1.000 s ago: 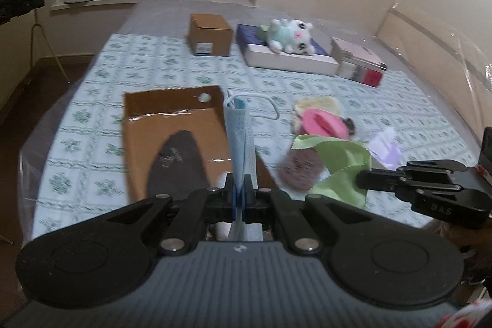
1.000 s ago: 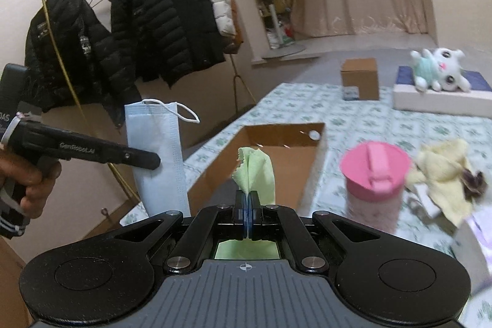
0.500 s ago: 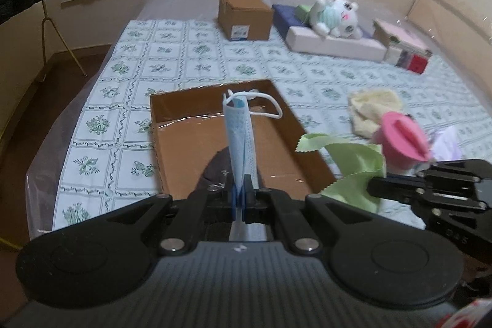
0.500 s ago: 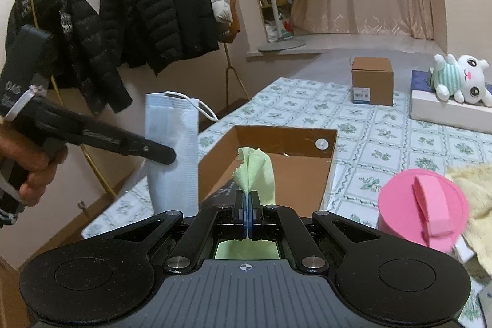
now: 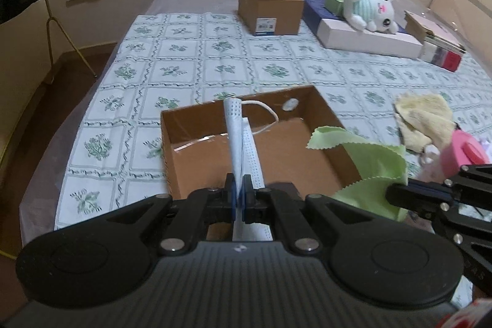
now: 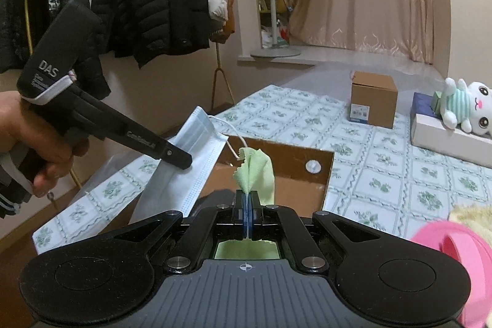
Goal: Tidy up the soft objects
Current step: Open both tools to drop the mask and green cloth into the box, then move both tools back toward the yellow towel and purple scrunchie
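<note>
Left wrist view: my left gripper (image 5: 239, 192) is clenched on the blue face mask (image 5: 238, 140), which stands over the open cardboard box (image 5: 332, 119). The green cloth (image 5: 372, 162) hangs at 3 o'clock.

Right wrist view: my right gripper (image 6: 247, 202) is clenched on the green cloth, with the box at 12 o'clock and the mask at 10 o'clock.

We see a pale blue pleated face mask (image 5: 238, 143) with white ear loops, pinched edge-on and hanging over the open brown cardboard box (image 5: 332, 125). The box sits on the patterned cloth, its flaps cut away and its floor bare. At 3 o'clock from the mask we note a light green cloth (image 5: 373, 165) with pinked edges, held crumpled above the box's right wall. A yellow fuzzy cloth (image 5: 424, 119) lies at 2 o'clock from the box.
</note>
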`<state>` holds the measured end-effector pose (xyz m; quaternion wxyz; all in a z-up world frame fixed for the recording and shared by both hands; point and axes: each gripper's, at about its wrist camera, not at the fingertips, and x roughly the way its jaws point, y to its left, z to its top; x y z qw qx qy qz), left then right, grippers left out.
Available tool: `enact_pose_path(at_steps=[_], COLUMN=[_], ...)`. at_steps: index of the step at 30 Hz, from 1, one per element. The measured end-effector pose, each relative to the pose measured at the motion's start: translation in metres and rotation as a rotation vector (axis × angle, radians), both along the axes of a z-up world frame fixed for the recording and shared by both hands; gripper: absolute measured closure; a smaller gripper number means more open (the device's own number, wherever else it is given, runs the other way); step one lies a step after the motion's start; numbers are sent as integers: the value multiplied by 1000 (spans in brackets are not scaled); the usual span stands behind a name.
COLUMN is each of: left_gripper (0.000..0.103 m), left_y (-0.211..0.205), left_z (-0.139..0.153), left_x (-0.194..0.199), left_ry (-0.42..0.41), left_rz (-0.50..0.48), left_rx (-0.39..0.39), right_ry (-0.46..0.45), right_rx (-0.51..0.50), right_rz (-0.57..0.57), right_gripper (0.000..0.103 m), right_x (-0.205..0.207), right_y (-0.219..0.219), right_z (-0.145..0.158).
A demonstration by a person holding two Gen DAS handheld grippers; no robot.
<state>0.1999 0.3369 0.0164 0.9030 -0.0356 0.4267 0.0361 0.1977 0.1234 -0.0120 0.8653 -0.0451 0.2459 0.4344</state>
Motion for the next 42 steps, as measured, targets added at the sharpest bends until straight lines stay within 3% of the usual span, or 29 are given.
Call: enact_pose_path(at_steps=[4, 6, 9, 10, 11, 13, 19, 29, 42], left_gripper=[86, 72, 67, 66, 65, 65, 63, 34, 20], left_y=[5, 6, 7, 8, 8, 9, 2, -44, -129], left_z=[-6, -6, -5, -4, -2, 1, 14, 26, 30], left_x=[8, 5, -1, -4, -8, -16, -51, -118, -181], left_ry=[4, -7, -27, -33, -43, -59, -120, -181, -226], left_rz=[22, 40, 53, 60, 68, 83, 132, 175, 175], left_rx=[6, 7, -3, -5, -8, -14, -35, -38, -26], right_ry=[-14, -23, -19, -15, -14, -23, -16, -17, 98], right_rx=[-16, -15, -18, -20, -17, -3, -4, 8, -17], right_rz=[22, 33, 41, 41, 41, 39, 64, 22, -203], right_gripper=[102, 102, 96, 82, 62, 45, 45, 45, 39], right_x=[7, 8, 8, 8, 8, 4, -13, -75, -111], right_y=[10, 12, 13, 13, 12, 10, 0, -55, -164], right_z=[-5, -7, -12, -14, -15, -15, -10, 8, 17])
